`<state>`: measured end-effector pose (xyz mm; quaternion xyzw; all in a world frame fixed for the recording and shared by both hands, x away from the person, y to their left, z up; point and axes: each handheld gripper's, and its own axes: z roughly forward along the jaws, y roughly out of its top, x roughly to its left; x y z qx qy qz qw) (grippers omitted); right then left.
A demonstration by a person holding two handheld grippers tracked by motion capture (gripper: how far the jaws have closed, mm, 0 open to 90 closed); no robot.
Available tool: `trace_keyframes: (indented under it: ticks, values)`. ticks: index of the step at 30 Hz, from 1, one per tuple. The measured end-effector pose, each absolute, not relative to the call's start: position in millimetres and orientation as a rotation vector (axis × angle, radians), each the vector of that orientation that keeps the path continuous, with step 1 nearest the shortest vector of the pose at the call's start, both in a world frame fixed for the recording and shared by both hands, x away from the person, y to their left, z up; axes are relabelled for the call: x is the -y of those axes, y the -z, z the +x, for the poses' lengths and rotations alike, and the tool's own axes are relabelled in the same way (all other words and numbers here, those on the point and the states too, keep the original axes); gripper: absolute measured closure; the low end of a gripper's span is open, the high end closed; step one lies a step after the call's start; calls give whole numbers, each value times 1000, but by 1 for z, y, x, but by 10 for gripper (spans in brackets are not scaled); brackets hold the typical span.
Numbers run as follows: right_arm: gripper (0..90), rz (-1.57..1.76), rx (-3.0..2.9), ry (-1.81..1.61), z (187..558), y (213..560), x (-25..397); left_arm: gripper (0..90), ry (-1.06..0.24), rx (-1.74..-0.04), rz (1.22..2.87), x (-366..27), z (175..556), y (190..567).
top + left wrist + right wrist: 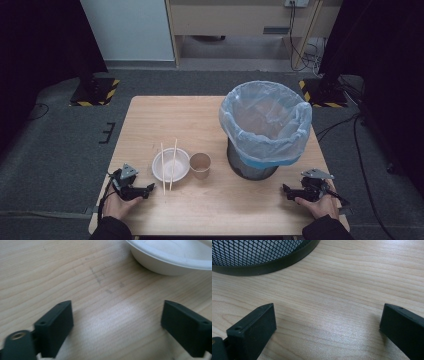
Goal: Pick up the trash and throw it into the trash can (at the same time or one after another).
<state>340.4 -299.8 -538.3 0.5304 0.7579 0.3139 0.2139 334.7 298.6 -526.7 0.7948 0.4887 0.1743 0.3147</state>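
Both grippers rest low on the table [150, 115], and I hold nothing yet. My left gripper [150, 189] has its jaws spread wide and empty, aimed at the white bowl [170, 165] just ahead of it; in the left gripper view the bowl's [172, 261] rim sits up and to the right of the gap. Two chopsticks [168, 166] lie across the bowl, ends overhanging. A paper cup [200, 165] stands upright just beside the bowl, between it and the bin [265, 130]. My right gripper [286, 190] is likewise wide open and empty, near the bin's mesh base [257, 255].

My worry: the chopsticks are loose, so nudging the bowl's rim could roll them off onto the table. The bowl looks light and may skid instead of being gripped. Swinging toward the bin, I could clip the cup and tip it, or snag the bin's thin liner.
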Motion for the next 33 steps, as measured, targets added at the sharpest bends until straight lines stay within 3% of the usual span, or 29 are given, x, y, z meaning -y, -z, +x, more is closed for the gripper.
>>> trace_keyframes:
  ticks: [12, 16, 28, 33]
  values:
    - [8, 1476, -2104, -875, 340, 538, 300, 183, -580, -1340, 1871, -307, 321, 495]
    - [8, 1462, -2106, -876, 341, 539, 300, 205, -549, -1358, 1783, -308, 322, 489]
    - [7, 1448, -2123, -882, 343, 539, 300, 217, -667, -1248, 1655, -298, 322, 454]
    - [7, 1443, -2128, -883, 343, 539, 301, 248, -656, -1223, 1624, -293, 322, 443]
